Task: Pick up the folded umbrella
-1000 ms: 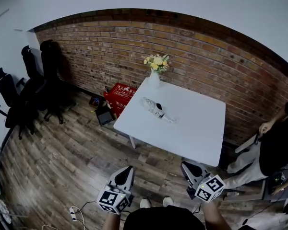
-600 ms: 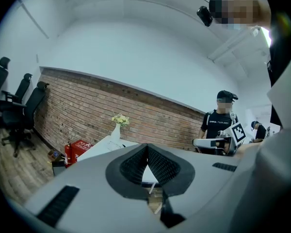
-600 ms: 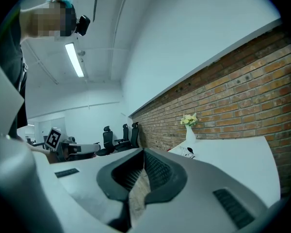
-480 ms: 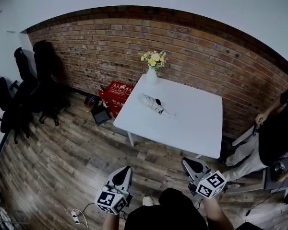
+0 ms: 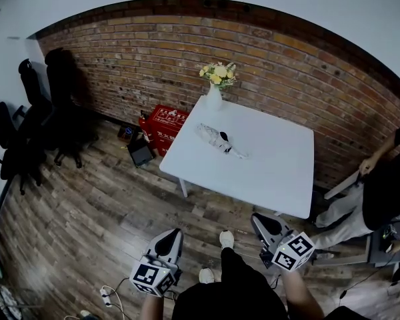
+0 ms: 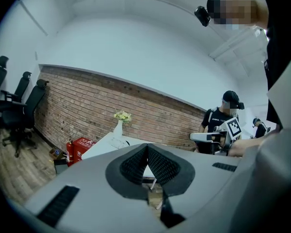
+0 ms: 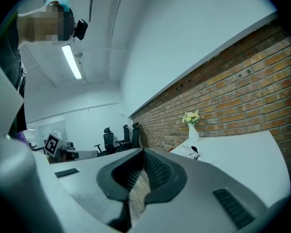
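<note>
The folded umbrella (image 5: 221, 141), pale and patterned with a dark strap, lies on the far left part of the white table (image 5: 267, 172). It also shows small in the left gripper view (image 6: 119, 141) and in the right gripper view (image 7: 192, 152). My left gripper (image 5: 171, 239) and right gripper (image 5: 265, 224) hang over the wooden floor, well short of the table's near edge. Both point toward the table. Their jaws are shut with nothing between them, the pads meeting in the left gripper view (image 6: 146, 147) and the right gripper view (image 7: 144, 153).
A white vase of yellow flowers (image 5: 217, 89) stands at the table's far corner. A red crate (image 5: 163, 122) and a dark box (image 5: 141, 153) sit on the floor left of the table. Black office chairs (image 5: 27, 125) line the left wall. A person (image 5: 383, 192) stands at the right.
The view has shifted slightly toward the table, and a shoe now steps forward between the two grippers. Both grippers stay shut and empty. The umbrella has not moved on the table.
</note>
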{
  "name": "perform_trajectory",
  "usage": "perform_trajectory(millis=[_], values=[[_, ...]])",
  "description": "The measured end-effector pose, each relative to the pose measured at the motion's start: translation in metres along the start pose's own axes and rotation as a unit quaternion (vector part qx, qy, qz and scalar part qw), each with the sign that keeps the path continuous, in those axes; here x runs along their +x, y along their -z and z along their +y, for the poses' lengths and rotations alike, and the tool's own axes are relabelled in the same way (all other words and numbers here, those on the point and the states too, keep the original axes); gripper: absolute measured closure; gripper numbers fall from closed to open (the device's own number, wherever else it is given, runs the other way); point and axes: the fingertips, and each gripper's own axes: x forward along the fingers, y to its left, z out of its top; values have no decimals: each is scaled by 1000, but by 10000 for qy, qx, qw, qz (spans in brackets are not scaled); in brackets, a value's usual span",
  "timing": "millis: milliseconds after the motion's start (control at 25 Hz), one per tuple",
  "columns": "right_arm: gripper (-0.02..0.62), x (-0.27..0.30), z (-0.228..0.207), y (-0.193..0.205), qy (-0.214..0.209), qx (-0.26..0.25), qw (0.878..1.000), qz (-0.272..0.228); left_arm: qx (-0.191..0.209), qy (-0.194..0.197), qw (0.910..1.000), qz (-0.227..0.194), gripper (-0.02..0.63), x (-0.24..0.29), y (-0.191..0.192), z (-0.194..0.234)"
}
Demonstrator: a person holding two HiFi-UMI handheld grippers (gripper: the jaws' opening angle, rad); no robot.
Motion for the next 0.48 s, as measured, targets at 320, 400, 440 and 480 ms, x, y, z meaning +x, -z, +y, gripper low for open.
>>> perform_trajectory(millis=[320, 400, 440, 480], values=[[572, 43, -40, -1, -129, -127, 9996, 206, -131, -129, 9998, 6, 592, 44, -5, 21], [572, 56, -54, -4, -183, -100, 9995, 231, -126, -187, 9997, -31, 594, 58, -10, 29], [572, 62, -60, -6, -212, -86, 9995, 231, -117, -219, 9997, -41, 592, 66, -14, 32], [572, 68, -67, -10, -246, -79, 9994, 225, -104, -248, 9996, -45, 592, 73, -18, 36]])
